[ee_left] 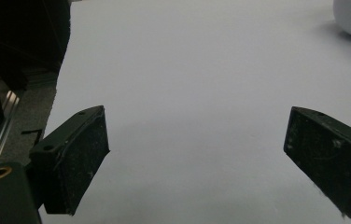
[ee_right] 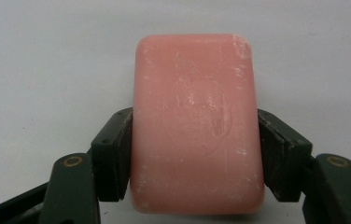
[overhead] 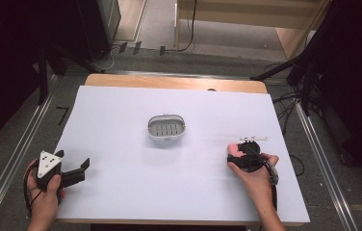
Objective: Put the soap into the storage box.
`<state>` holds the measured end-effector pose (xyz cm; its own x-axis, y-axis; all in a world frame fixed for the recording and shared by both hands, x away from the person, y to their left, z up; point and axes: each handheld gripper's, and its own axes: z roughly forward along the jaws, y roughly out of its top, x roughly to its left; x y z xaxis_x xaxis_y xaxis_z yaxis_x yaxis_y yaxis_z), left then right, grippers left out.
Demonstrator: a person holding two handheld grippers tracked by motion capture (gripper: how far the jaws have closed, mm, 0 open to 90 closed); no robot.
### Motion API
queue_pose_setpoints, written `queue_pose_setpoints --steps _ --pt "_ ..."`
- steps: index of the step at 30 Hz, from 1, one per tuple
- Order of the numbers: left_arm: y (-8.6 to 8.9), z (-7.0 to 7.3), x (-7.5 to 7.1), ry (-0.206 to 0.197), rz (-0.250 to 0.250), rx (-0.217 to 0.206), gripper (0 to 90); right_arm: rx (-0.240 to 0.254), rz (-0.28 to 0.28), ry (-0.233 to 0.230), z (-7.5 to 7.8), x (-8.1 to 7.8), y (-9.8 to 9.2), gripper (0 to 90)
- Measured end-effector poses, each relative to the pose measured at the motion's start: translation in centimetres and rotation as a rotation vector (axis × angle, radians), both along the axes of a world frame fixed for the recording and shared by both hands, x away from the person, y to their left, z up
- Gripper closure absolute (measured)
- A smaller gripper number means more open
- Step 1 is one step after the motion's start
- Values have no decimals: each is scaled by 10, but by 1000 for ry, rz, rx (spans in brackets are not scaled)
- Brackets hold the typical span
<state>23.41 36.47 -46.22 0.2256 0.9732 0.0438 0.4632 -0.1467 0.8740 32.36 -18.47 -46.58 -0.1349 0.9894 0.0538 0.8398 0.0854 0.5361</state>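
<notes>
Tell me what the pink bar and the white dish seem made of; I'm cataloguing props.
Pink bar: likely soap, matte and waxy, with whitish scuffs and rounded corners. White dish: probably plastic, smooth, with a slotted grey insert; too small to be sure.

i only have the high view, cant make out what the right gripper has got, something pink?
Observer: A pink rectangular soap bar, with the right gripper pressing a black jaw against each long side.
Operator: and the left one
Observer: The left gripper has its jaws wide apart over the bare white table sheet, nothing between them.
Operator: is that oval dish in the middle solid
Observer: The white oval soap dish has a grey slotted insert, and nothing lies in it.
</notes>
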Motion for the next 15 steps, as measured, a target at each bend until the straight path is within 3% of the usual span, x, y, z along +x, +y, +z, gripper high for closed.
queue_pose_setpoints --steps 6,10,15 --pt "0 0 0 3 1 3 70 36 30 -2 2 4 -3 373" --pt "0 0 0 4 1 4 70 4 33 -14 0 4 0 380" --pt "0 0 0 1 0 4 70 12 48 -20 -1 3 -1 384"
